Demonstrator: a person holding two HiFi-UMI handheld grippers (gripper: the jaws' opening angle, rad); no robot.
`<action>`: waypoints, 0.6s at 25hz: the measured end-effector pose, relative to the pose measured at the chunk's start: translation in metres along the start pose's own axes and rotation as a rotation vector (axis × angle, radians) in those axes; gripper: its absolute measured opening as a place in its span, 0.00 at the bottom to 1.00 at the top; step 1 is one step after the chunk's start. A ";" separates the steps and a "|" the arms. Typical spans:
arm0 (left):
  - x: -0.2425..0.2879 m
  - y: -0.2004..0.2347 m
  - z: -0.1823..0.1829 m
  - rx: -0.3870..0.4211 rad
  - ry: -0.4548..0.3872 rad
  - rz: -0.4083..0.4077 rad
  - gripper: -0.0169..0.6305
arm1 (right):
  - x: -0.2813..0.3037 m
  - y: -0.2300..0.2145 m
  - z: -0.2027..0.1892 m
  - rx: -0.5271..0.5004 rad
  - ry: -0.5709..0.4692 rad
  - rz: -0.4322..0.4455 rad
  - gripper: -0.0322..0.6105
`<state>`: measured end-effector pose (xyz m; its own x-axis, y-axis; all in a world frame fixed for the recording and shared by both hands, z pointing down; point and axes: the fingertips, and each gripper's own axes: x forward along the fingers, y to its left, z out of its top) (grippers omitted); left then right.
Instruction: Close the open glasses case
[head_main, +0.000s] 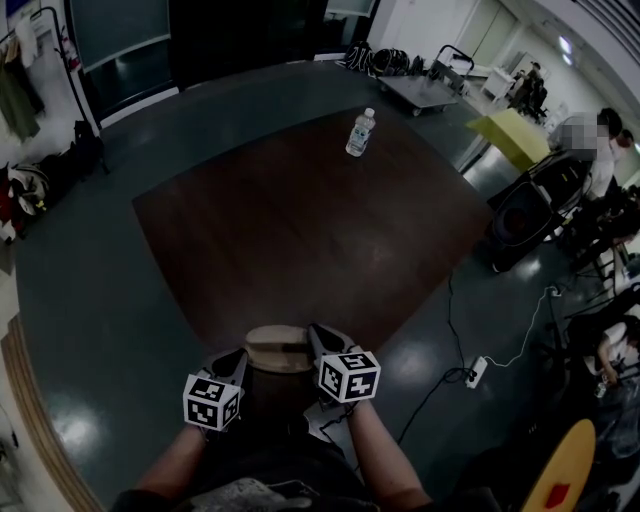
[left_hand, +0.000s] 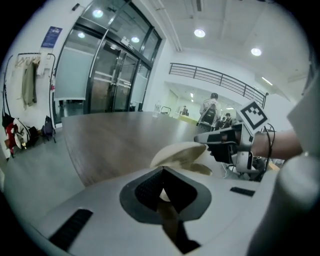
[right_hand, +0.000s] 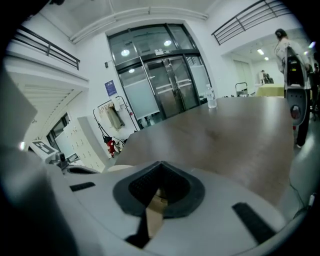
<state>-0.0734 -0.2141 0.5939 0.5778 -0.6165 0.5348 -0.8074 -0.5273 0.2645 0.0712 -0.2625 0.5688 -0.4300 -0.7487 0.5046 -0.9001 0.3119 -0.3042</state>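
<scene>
A beige glasses case (head_main: 278, 347) lies at the near edge of the brown table (head_main: 310, 230), its lid raised. In the left gripper view the case (left_hand: 181, 154) sits just beyond my jaws with the lid tilted up. My left gripper (head_main: 232, 368) is at the case's left end, and my right gripper (head_main: 322, 345) at its right end. Both grippers' jaws are together with nothing between them. In the left gripper view the right gripper's dark tip (left_hand: 216, 138) is at the lid's edge. The right gripper view shows only a sliver of the case (right_hand: 119, 168) past my right gripper (right_hand: 159, 175).
A water bottle (head_main: 360, 132) stands at the table's far side. A power strip (head_main: 476, 372) and cables lie on the floor to the right. A cart (head_main: 418, 90) is in the background, people and equipment at the right. A coat rack (head_main: 30, 70) stands far left.
</scene>
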 end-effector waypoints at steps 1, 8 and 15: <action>-0.002 0.001 0.006 0.006 -0.016 0.005 0.04 | -0.001 0.001 -0.003 -0.002 0.005 0.004 0.03; 0.000 -0.008 0.017 0.061 -0.030 0.000 0.04 | -0.012 0.008 -0.032 -0.007 0.051 0.033 0.03; 0.005 -0.016 -0.007 0.068 0.035 0.003 0.04 | -0.017 0.013 -0.046 -0.006 0.066 0.047 0.03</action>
<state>-0.0583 -0.2041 0.5975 0.5698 -0.5978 0.5638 -0.7986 -0.5645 0.2085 0.0634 -0.2190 0.5937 -0.4752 -0.6932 0.5419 -0.8792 0.3496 -0.3237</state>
